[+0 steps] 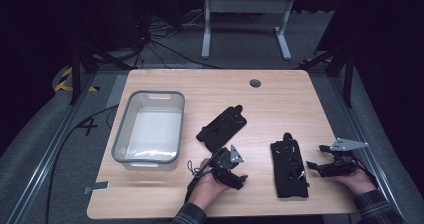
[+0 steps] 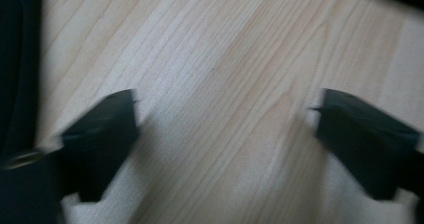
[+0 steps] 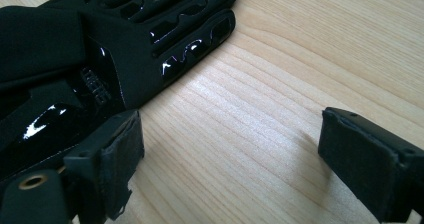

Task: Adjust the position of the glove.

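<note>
We see two black gloves on the wooden worktop (image 1: 280, 91). The near glove (image 1: 289, 169) lies flat just beside our right claw (image 1: 314, 165), whose jaws stand apart over bare wood with nothing between them; in the right gripper view that glove (image 3: 125, 39) sits at the left jaw's side. The far glove (image 1: 222, 128) lies just beyond our left claw (image 1: 239, 180), which also gapes, empty. A clear plastic bin (image 1: 149, 129) stands to the left.
</note>
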Demonstrator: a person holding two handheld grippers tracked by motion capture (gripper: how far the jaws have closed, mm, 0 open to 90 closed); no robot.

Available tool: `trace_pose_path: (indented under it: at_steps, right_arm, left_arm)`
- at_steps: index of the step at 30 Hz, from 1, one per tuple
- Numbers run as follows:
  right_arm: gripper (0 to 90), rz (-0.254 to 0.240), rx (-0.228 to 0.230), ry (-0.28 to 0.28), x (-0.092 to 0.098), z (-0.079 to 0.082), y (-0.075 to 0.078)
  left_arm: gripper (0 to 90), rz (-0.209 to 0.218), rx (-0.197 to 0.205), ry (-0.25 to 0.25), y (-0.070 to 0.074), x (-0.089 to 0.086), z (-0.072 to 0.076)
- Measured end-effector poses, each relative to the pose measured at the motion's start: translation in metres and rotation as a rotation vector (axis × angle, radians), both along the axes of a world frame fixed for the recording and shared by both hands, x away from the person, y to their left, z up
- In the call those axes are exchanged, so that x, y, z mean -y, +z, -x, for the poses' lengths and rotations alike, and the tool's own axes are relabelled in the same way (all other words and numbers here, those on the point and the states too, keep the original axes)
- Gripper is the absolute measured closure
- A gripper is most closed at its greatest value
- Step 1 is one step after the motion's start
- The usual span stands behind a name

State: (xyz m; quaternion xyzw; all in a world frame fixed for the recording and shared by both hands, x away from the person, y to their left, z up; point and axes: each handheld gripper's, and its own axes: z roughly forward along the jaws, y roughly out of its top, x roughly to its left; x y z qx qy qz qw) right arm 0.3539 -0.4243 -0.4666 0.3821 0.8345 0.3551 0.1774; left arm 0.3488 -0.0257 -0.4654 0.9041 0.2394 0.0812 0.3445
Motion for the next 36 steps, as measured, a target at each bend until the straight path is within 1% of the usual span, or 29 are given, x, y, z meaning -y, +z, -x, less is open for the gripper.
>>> trace_pose_path:
  at_steps: [1, 2, 3, 5, 6, 7, 8, 9, 11, 12, 14, 15, 16, 17, 18, 19, 21, 22, 23, 26, 27, 29, 30, 31, 34, 36]
  right_arm:
    - [11.5, 0.000, 0.000, 0.000, 0.000, 0.000, 0.000]
    - [11.5, 0.000, 0.000, 0.000, 0.000, 0.000, 0.000]
    - [11.5, 0.000, 0.000, 0.000, 0.000, 0.000, 0.000]
    - [11.5, 0.000, 0.000, 0.000, 0.000, 0.000, 0.000]
    - [11.5, 0.000, 0.000, 0.000, 0.000, 0.000, 0.000]
    - [11.4, 0.000, 0.000, 0.000, 0.000, 0.000, 0.000]
    - [11.4, 0.000, 0.000, 0.000, 0.000, 0.000, 0.000]
    - [11.4, 0.000, -0.001, 0.000, 0.000, 0.000, 0.000]
    - [11.4, 0.000, 0.000, 0.001, 0.000, 0.000, 0.000]
    - [11.4, 0.000, 0.000, 0.001, 0.000, 0.000, 0.000]
    - [11.1, 0.001, -0.001, 0.002, 0.000, 0.000, 0.000]
    - [11.0, 0.001, -0.001, 0.003, 0.000, 0.000, 0.000]
    - [10.9, 0.001, -0.001, 0.004, 0.000, 0.000, 0.000]
    - [10.8, 0.000, -0.002, 0.005, 0.000, 0.000, 0.000]
    - [10.8, 0.000, -0.002, 0.007, 0.000, 0.000, 0.000]
    - [10.8, 0.000, -0.002, 0.006, 0.000, 0.000, 0.000]
    - [10.8, 0.000, -0.002, 0.006, 0.000, 0.000, 0.000]
    - [10.8, 0.001, -0.002, 0.006, 0.000, 0.000, 0.000]
    - [10.8, -0.001, -0.002, 0.007, 0.000, 0.000, 0.000]
    - [10.8, 0.000, -0.002, 0.010, 0.000, 0.000, 0.000]
    - [10.8, -0.001, -0.002, 0.011, 0.000, 0.000, 0.000]
    - [10.8, 0.000, -0.003, 0.014, 0.000, 0.000, 0.000]
    - [10.8, 0.000, -0.003, 0.014, 0.000, 0.000, 0.000]
    - [10.8, 0.000, -0.003, 0.014, 0.000, 0.000, 0.000]
    - [10.8, -0.001, -0.003, 0.016, 0.000, 0.000, 0.000]
    - [10.8, 0.000, -0.001, 0.019, 0.000, 0.000, 0.000]
  left_arm:
    - [26.2, -0.003, -0.008, 0.005, 0.001, 0.000, 0.000]
    - [30.9, 0.002, -0.023, 0.003, 0.004, -0.001, -0.001]
    - [38.5, 0.005, -0.026, 0.002, 0.005, -0.001, -0.002]
    - [46.3, 0.006, -0.034, 0.011, 0.009, -0.002, -0.005]
    - [52.9, 0.002, -0.038, 0.017, 0.011, -0.002, -0.007]
    - [57.4, -0.001, -0.036, 0.027, 0.013, -0.002, -0.008]
    - [61.4, -0.014, -0.035, 0.037, 0.016, -0.002, -0.010]
    - [67.7, -0.023, -0.038, 0.043, 0.018, -0.003, -0.012]
    - [76.4, -0.014, -0.045, 0.068, 0.020, -0.005, -0.017]
    - [80.8, -0.005, -0.053, 0.074, 0.022, -0.006, -0.020]
    - [88.2, 0.000, -0.054, 0.088, 0.024, -0.009, -0.027]
    - [89.5, 0.004, -0.054, 0.101, 0.024, -0.010, -0.030]
    - [89.6, 0.005, -0.062, 0.106, 0.025, -0.012, -0.034]
    - [89.7, 0.000, -0.063, 0.115, 0.026, -0.012, -0.037]
    - [89.7, -0.004, -0.055, 0.124, 0.027, -0.012, -0.040]
    - [89.7, -0.001, -0.056, 0.132, 0.028, -0.013, -0.042]
    - [89.7, 0.012, -0.050, 0.147, 0.030, -0.013, -0.048]
    - [89.8, 0.004, -0.043, 0.150, 0.032, -0.013, -0.050]
    - [89.7, 0.006, -0.036, 0.158, 0.033, -0.013, -0.053]
    - [89.8, 0.027, -0.031, 0.184, 0.037, -0.013, -0.062]
    - [89.8, 0.024, -0.026, 0.186, 0.037, -0.012, -0.064]
    - [89.8, 0.035, -0.022, 0.196, 0.037, -0.011, -0.070]
    - [89.8, 0.045, -0.029, 0.202, 0.036, -0.010, -0.073]
    - [89.7, 0.041, -0.023, 0.207, 0.035, -0.008, -0.076]
    - [89.8, 0.029, -0.026, 0.215, 0.032, -0.006, -0.085]
    - [89.7, 0.029, -0.020, 0.229, 0.030, -0.006, -0.092]
